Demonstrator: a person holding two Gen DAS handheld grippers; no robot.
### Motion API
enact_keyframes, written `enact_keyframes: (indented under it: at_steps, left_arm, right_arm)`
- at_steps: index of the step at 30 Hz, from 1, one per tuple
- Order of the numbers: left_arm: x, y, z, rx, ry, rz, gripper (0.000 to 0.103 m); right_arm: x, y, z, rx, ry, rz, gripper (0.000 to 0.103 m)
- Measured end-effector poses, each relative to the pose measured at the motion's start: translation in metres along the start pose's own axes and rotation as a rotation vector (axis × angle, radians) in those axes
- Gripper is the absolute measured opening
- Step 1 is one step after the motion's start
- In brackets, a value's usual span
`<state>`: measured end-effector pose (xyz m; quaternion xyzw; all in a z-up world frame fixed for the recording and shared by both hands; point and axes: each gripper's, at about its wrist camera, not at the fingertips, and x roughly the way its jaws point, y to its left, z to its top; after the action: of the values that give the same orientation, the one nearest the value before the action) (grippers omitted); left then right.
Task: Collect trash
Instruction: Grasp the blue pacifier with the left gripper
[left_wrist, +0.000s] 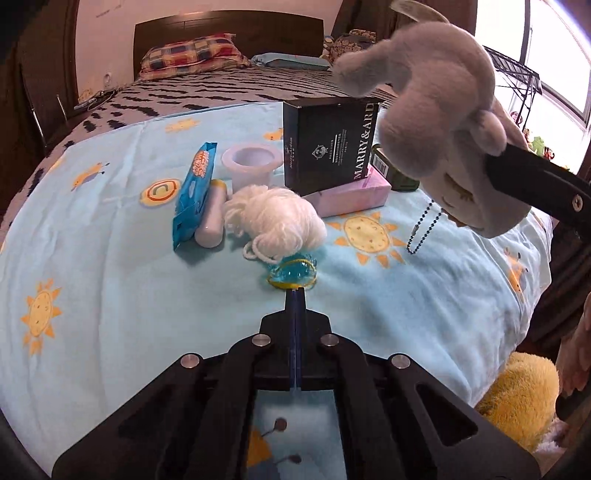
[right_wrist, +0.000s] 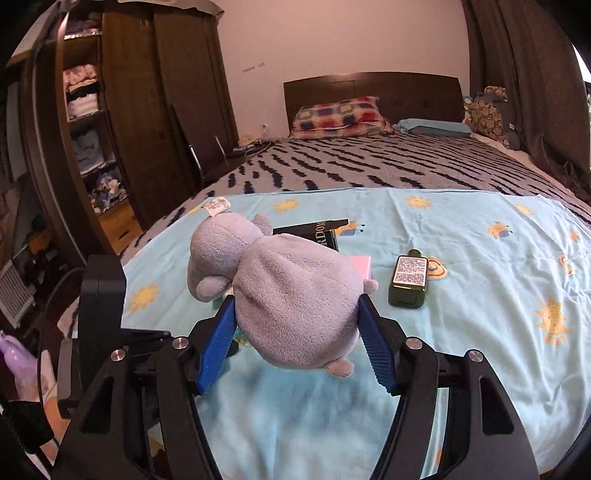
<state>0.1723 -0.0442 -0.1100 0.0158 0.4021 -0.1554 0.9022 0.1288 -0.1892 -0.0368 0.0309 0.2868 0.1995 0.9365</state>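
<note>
My right gripper is shut on a grey plush toy and holds it above the light blue blanket. The toy also shows at the upper right of the left wrist view, with a bead chain hanging from it. My left gripper is shut and empty, its tips just short of a clear blue and yellow wrapper on the blanket. Behind the wrapper lie a white yarn ball, a blue snack packet and a white tube.
A black box stands on a pink box, beside a white cup. A dark green bottle lies on the blanket. A yellow plush sits off the bed's right edge. A wardrobe stands at the left.
</note>
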Motion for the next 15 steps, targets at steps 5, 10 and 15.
enact_keyframes:
  at_steps: [5,10,15]
  left_arm:
    - [-0.016,-0.002,-0.008,0.017,-0.033,0.011,0.0]
    - [-0.011,0.002,-0.004,-0.012,-0.01,0.024,0.003]
    - [0.001,0.002,0.0,-0.032,0.003,0.022,0.048]
  right_arm:
    - [-0.015,-0.005,-0.006,0.009,-0.021,0.004,0.066]
    - [-0.019,-0.011,-0.009,0.036,-0.021,0.014,0.066]
    - [-0.024,-0.014,-0.009,0.043,-0.031,0.014,0.066]
